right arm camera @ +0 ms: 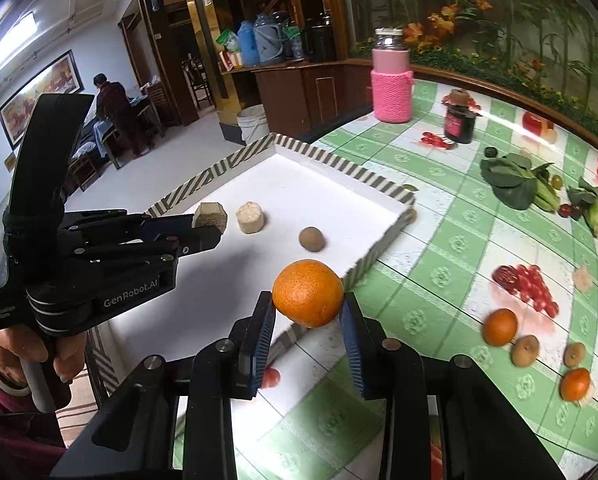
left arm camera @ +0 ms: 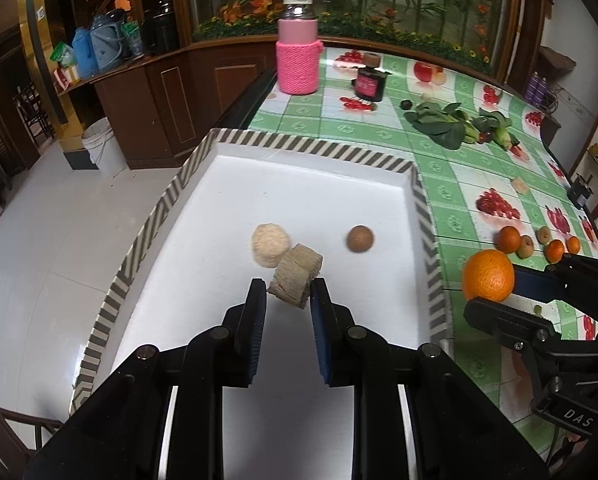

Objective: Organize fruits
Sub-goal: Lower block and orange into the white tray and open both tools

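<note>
Green-checked worktop (right arm camera: 439, 240) fills the right; at left centre, the left gripper (left arm camera: 288, 288) has its jaws clamped on a tan chunk (left arm camera: 295, 280) over the white tray (left arm camera: 299, 152), and low right the right gripper (right arm camera: 307, 312) pinches an orange (right arm camera: 307, 293) by the tray's edge.

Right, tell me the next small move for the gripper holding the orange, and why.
Probably carry it a little further over the striped rim and into the tray. The right gripper is shut on the orange, which hangs above the tray's near edge, and the white floor beside the small brown fruit is bare.
</note>
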The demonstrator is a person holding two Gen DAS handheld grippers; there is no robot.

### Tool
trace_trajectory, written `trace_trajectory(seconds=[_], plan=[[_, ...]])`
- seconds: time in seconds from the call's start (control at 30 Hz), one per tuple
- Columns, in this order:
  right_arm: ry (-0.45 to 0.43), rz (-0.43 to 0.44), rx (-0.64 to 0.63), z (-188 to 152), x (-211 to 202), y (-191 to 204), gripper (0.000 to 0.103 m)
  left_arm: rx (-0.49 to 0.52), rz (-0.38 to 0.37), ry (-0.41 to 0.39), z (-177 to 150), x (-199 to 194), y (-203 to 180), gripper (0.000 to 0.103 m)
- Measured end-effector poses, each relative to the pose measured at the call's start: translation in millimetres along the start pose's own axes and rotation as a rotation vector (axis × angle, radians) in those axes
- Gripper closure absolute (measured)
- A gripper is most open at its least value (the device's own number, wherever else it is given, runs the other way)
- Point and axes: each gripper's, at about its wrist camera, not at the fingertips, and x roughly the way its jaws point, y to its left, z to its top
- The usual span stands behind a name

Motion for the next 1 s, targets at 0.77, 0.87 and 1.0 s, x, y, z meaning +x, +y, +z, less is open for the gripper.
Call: trace_trajectory(seconds=[0.77, 0.87, 1.0], plan=[[0.128, 0.041, -0.078, 21, 73, 19, 0.069, -0.044, 0.019, 0.129, -2, 42, 26, 0.083], [0.144, 0.038, -0.089, 22, 80, 19, 0.069, -0.05, 0.017, 0.147, -3, 46, 26, 0.083], [0.146, 0.038, -0.1, 21, 83, 20, 0.066, -0.04, 0.031, 0.139, -4, 46, 24, 0.083]])
